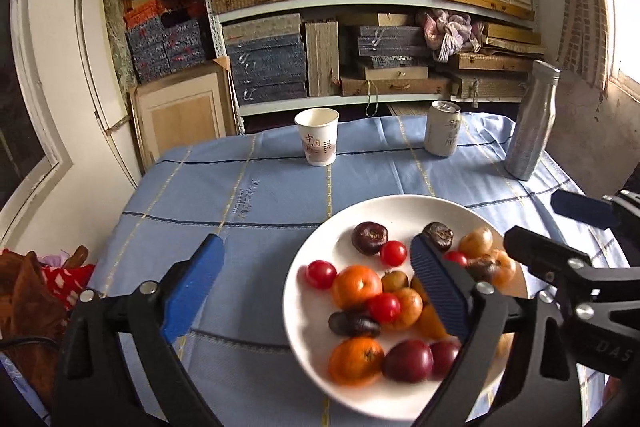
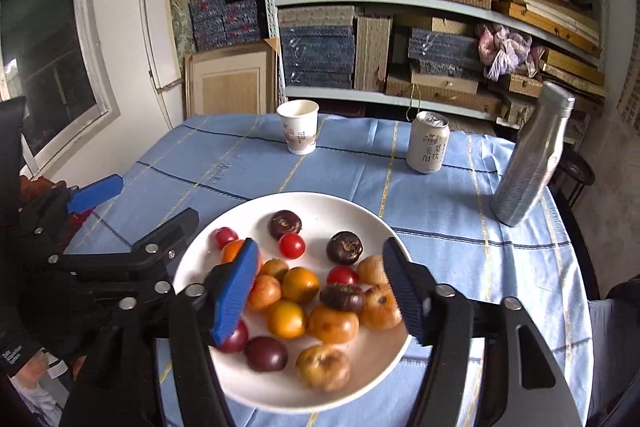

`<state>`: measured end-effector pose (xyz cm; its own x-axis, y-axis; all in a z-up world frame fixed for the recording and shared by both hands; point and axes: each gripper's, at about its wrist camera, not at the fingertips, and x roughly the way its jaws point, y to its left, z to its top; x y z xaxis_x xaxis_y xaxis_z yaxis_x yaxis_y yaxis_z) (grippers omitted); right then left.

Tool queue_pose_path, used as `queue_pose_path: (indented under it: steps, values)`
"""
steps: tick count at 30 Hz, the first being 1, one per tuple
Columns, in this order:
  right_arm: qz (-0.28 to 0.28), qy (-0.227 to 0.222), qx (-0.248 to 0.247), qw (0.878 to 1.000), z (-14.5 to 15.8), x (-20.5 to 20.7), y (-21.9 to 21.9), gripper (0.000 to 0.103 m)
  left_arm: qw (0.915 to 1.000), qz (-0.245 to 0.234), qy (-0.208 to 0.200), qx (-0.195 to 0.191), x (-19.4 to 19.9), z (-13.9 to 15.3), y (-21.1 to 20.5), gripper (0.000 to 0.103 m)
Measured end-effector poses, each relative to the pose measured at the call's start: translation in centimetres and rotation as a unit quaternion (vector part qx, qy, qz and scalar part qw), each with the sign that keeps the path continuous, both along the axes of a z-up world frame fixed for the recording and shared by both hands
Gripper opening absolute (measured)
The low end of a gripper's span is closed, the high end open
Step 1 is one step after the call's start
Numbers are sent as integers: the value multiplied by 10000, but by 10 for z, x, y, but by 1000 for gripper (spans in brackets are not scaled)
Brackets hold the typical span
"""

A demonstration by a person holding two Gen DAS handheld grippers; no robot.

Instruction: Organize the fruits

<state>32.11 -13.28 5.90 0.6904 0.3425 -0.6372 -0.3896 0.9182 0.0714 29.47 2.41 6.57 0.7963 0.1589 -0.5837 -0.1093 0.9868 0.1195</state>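
A white plate (image 1: 400,211) (image 2: 320,209) sits on the blue checked tablecloth (image 1: 240,195) and holds several fruits: mandarins (image 1: 356,285), cherry tomatoes (image 1: 321,273), dark purple round fruits (image 1: 369,237) and plums (image 1: 408,361). My left gripper (image 1: 316,251) hovers open over the plate's left rim, its right finger above the fruit, nothing between the pads. My right gripper (image 2: 320,251) hangs open above the middle of the pile, empty too. Each gripper shows in the other's view: the right gripper (image 1: 548,223) at the plate's right side, the left gripper (image 2: 150,205) at its left.
A paper cup (image 1: 318,137), a drink can (image 1: 442,133) and a tall silver bottle (image 1: 530,123) stand along the table's far edge. Behind them are shelves (image 1: 360,3) packed with boxes. Red and brown cloth (image 1: 36,299) lies past the left table edge.
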Motion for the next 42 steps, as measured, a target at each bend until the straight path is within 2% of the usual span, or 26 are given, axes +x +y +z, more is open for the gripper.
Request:
queue_pose_path:
  steps: [12,22,24,25,30,36,38,39,42]
  values:
    - [105,-396,234,9989,18,-74,-19,74,9996,-132,-253,14,-76,10,-12,97]
    - [165,-378,516,9978,10,-115,-32,75,9991,-248,-334,29,-124,1,-23,98]
    - [159,-356,581,9975,6,-121,-35,80,9992,-251,-314,-40,-130,-3,-23,98]
    - [123,-371,615,9973,3,-125,-38,83,9992,-246,-298,-75,-133,-5,-22,98]
    - [-14,-374,615,9974,-13,-135,-44,84,9996,-147,-193,-164,-144,-25,-18,98]
    - [-231,-306,562,9977,-47,-142,-48,87,9999,-73,-5,-121,-149,-53,-18,98]
    - [-362,-295,508,9976,-63,-144,-49,91,9999,-72,128,-36,-149,-64,-18,98]
    - [-427,-275,484,9975,-69,-144,-50,99,9998,-74,181,0,-148,-69,-19,98]
    - [-653,-106,347,9972,-94,-141,-52,100,9991,-104,402,95,-144,-86,-22,98]
